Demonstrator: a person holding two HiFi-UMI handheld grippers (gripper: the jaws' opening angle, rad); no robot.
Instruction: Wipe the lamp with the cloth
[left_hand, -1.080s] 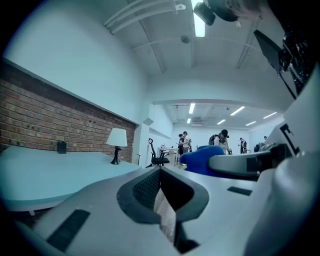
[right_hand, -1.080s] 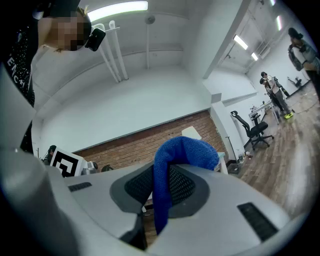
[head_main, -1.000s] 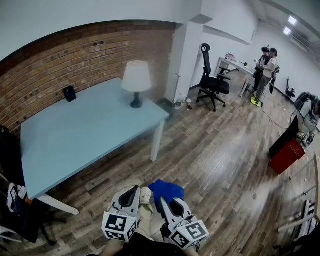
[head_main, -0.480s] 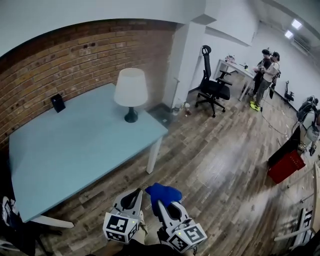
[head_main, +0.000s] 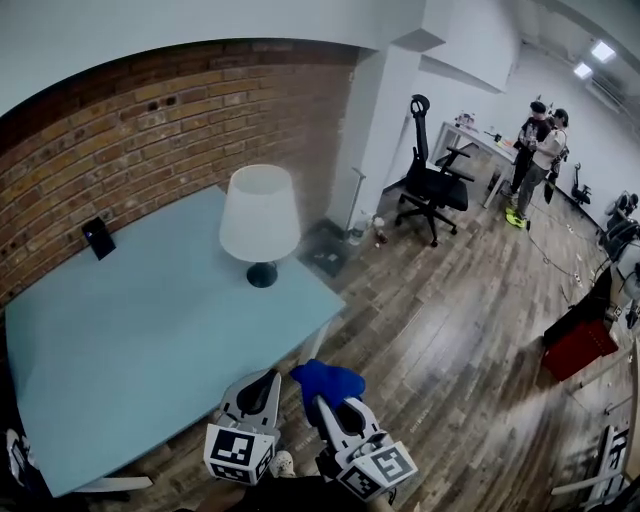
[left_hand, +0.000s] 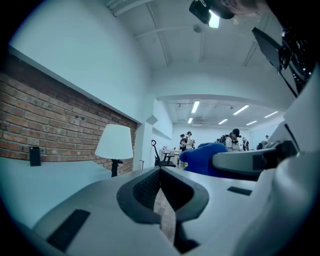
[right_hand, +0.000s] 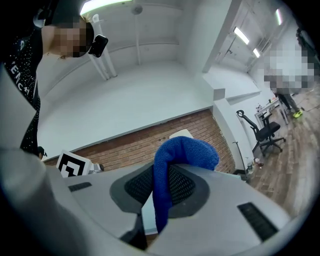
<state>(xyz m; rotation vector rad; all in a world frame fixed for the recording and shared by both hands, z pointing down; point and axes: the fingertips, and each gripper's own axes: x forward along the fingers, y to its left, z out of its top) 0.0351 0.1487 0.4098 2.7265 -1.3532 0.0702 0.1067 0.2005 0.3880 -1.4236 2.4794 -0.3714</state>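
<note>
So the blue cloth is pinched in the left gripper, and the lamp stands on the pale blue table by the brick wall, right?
Not quite. The blue cloth is pinched in the right gripper, as the right gripper view shows; the left gripper holds nothing. The lamp does stand on the pale blue table by the brick wall.

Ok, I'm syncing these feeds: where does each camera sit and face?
Head view: on the person's head, looking steeply down at the light blue table and white-shaded lamp; left tongs and right tongs at bottom.
Left gripper view: on the left tongs, looking along closed jaws toward the lamp.
Right gripper view: on the right tongs, tilted up at the red brick wall; dark shirt at left.
Shared: the blue cloth shows in all three.
</note>
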